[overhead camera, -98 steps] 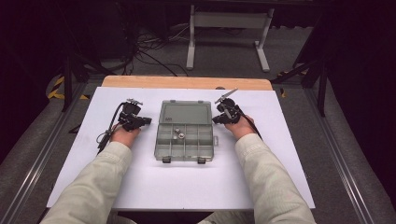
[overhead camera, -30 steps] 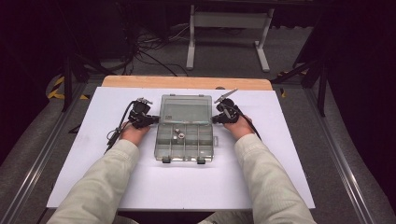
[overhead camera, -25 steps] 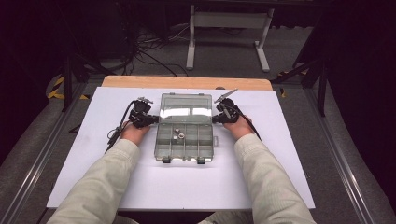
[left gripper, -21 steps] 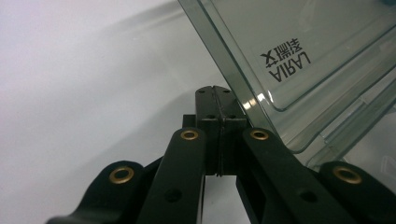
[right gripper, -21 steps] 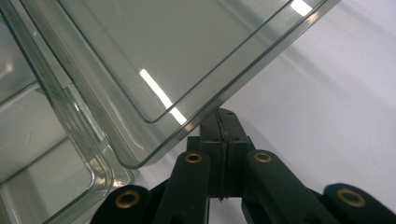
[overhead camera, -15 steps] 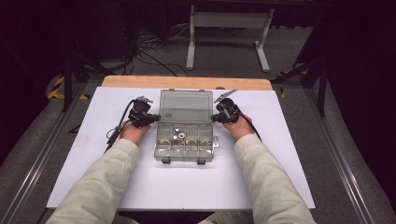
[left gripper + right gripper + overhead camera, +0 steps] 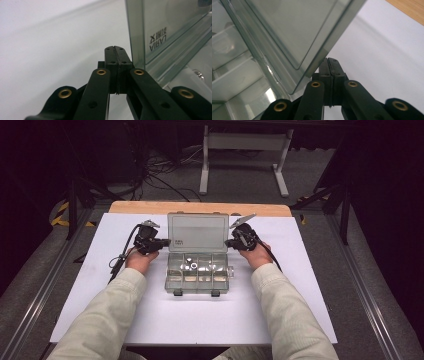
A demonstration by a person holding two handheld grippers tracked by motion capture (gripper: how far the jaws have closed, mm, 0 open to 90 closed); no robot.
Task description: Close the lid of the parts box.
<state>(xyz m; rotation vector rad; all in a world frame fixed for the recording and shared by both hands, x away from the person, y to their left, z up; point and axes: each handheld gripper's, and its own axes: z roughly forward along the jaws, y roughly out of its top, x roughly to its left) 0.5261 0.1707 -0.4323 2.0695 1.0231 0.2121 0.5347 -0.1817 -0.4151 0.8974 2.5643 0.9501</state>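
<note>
Clear compartment box (image 7: 197, 272) mid-tabletop (image 7: 300, 310), lid (image 7: 197, 232) raised upright. Left hand-held gripper (image 7: 162, 241) and right hand-held gripper (image 7: 229, 242) flank lid edges, jaws closed, empty.

Through my left gripper (image 7: 116, 53) camera the box lid (image 7: 172, 30) runs off the top and right edges, and its printed label (image 7: 158, 41) reads reversed and too soft to make out. A small shiny piece (image 7: 198, 74) beside the lid is cut off at the right edge. From above, the contents of the box compartments (image 7: 197, 266) are too small to identify. My right gripper (image 7: 329, 66) camera crops the lid at the top.
</note>
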